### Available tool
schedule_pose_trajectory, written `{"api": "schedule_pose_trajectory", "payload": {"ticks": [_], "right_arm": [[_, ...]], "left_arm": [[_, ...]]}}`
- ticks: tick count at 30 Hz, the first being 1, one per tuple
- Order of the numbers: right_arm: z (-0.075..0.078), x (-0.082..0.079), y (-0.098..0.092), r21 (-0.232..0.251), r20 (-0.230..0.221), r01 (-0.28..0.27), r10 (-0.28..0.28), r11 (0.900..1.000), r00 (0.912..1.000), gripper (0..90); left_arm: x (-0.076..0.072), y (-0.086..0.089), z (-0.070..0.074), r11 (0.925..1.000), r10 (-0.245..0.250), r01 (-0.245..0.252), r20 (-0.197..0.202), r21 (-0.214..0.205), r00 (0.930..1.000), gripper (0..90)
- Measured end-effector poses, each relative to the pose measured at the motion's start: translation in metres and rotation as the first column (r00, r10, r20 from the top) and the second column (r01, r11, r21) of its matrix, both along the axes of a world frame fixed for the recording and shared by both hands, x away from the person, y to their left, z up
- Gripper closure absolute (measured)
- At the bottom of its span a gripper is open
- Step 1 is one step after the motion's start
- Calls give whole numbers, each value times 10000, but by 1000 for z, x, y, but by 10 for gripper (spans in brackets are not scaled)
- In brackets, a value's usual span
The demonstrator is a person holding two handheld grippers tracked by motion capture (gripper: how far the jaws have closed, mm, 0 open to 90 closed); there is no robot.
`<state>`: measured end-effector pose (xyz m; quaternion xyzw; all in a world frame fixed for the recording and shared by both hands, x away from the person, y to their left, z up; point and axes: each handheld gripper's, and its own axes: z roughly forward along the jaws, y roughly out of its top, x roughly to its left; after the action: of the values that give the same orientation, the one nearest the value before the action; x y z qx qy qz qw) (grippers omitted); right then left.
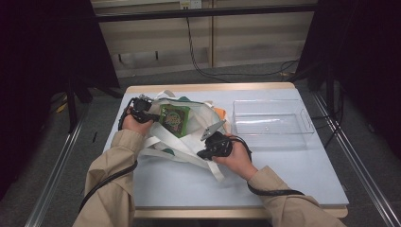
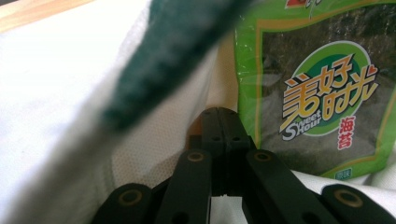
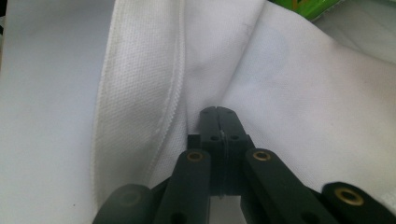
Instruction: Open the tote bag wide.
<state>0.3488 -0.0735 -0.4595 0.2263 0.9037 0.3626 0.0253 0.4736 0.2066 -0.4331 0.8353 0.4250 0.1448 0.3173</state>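
Lying crumpled across the left half of the desk [image 1: 293, 175], reaching toward its far edge: the white tote bag [image 1: 189, 137], straps trailing toward the near edge. Resting on the bag's upper part, a green seaweed snack packet [image 1: 174, 119]. Gripping at the bag's far-left rim, the left gripper [image 1: 142, 109], fingers [image 2: 219, 128] pressed together, possibly nipping a fold of fabric, hard to tell. Pinching the bag's near-right side, the right gripper [image 1: 208, 142], fingers [image 3: 218, 126] also together against white cloth. Sitting at the desk's far-right corner, well apart from the bag, a clear plastic tray [image 1: 307, 128].
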Motion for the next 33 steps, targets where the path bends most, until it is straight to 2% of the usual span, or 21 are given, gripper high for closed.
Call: {"api": "schedule_pose_trajectory", "payload": {"ticks": [2,5,7,10,11,13,15,17,18,19,23,24,25,26,28,33], "right_arm": [[0,0,0,-2,7,-1,1,10000,10000,900],[0,0,0,5,4,26,-26,10000,10000,900],[0,0,0,-5,24,11,-11,10000,10000,900],[0,0,-1,42,-17,11,-11,10000,10000,900],[0,0,-1,36,-4,2,-2,10000,10000,900],[0,1,0,0,24,-9,9,10000,10000,900],[-1,0,-1,16,13,-8,8,10000,10000,894],[-1,1,-1,78,15,-11,11,10000,10000,885],[-1,1,-1,91,-29,19,-19,10000,10000,879],[-1,1,-2,103,-53,46,-45,9999,10000,874],[-1,2,-2,132,-55,129,-128,9998,9999,859],[-1,2,-2,156,-73,148,-147,9998,9999,855],[-1,2,-2,186,-58,145,-144,9997,9999,851],[-1,2,-3,178,-31,147,-147,9997,9999,848],[-1,3,-3,205,-79,184,-182,9996,9998,842],[1,2,-3,167,-88,240,-239,9996,9997,824]], "left_arm": [[1,-1,1,9998,-143,143,-42,151,9999,900],[0,-3,0,9999,14,-13,-14,114,10000,900],[1,-4,0,9998,-140,139,61,149,9999,888],[0,-3,0,9999,-153,153,68,3,9999,882],[0,-2,0,9995,-303,303,-28,-65,9995,882],[-1,-2,0,9991,-231,229,-29,-371,9997,883],[-3,-1,2,9986,-445,443,-64,-287,9990,886],[-5,-2,3,9974,-488,482,-111,-527,9987,894],[-5,-1,5,9970,-646,640,-117,-435,9978,897],[-7,-2,5,9963,-663,651,-200,-559,9976,898],[-12,-3,9,9950,-856,843,-215,-535,9961,900],[-13,-3,10,9917,-1062,1040,-261,-753,9940,900],[-14,-4,12,9904,-1204,1186,-212,-708,9925,900],[-15,-7,12,9914,-1139,1131,-80,-663,9935,900],[-16,-9,15,9914,-1203,1195,-125,-528,9927,900],[-22,-6,18,9876,-1436,1419,-209,-675,9894,900]]}}
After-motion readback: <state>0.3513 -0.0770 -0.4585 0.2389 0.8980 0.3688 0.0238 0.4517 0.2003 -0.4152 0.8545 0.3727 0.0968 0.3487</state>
